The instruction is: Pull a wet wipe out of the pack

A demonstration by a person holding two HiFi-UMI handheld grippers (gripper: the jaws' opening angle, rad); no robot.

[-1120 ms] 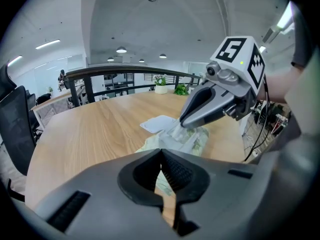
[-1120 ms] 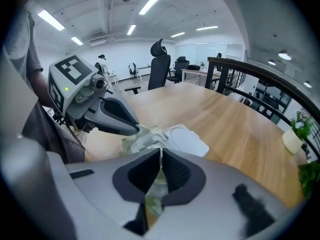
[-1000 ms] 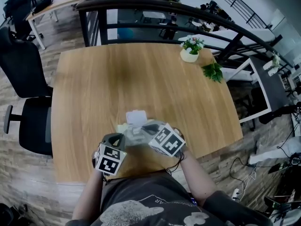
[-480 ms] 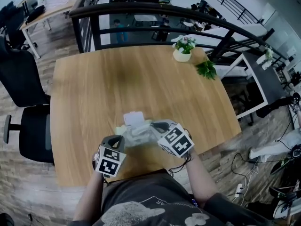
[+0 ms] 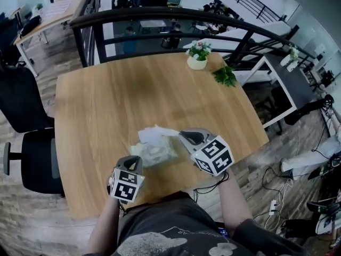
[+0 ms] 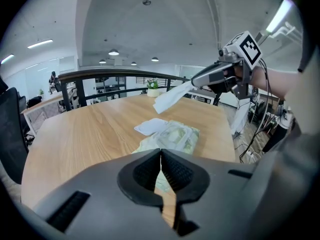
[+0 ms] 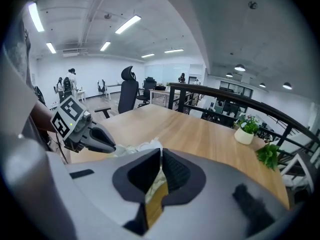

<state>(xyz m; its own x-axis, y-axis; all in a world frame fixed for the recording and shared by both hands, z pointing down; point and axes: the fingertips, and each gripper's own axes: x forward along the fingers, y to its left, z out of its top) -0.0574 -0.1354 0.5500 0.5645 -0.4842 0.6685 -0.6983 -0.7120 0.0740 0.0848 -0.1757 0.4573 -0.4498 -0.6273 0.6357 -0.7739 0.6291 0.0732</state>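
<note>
- Chairs (image 5: pixel 24 108), black office ones, stand just beside the left edge of the wooden table (image 5: pixel 106 100).
- At the table's near edge, the left gripper (image 6: pixel 161 156) points down and forward. Its jaws are pressed together, and the near corner of the wet wipe pack (image 5: pixel 157 152) runs in at their tips, so they look pinched on that corner.
- The pale green pack lies flat on the table near the person, with its white lid flap folded open on the far side.
- A white wet wipe (image 6: pixel 170 96) hangs in the air above the flap. In the left gripper view its lower end looks clear of the pack.
- The right gripper (image 5: pixel 184 135), raised above the table to the right of the pack, is clenched on the wipe's upper end.
- A potted plant (image 5: pixel 197 55) and a leafy green sprig (image 5: pixel 225 76) sit at the far right corner of the table, well apart from the pack.
</note>
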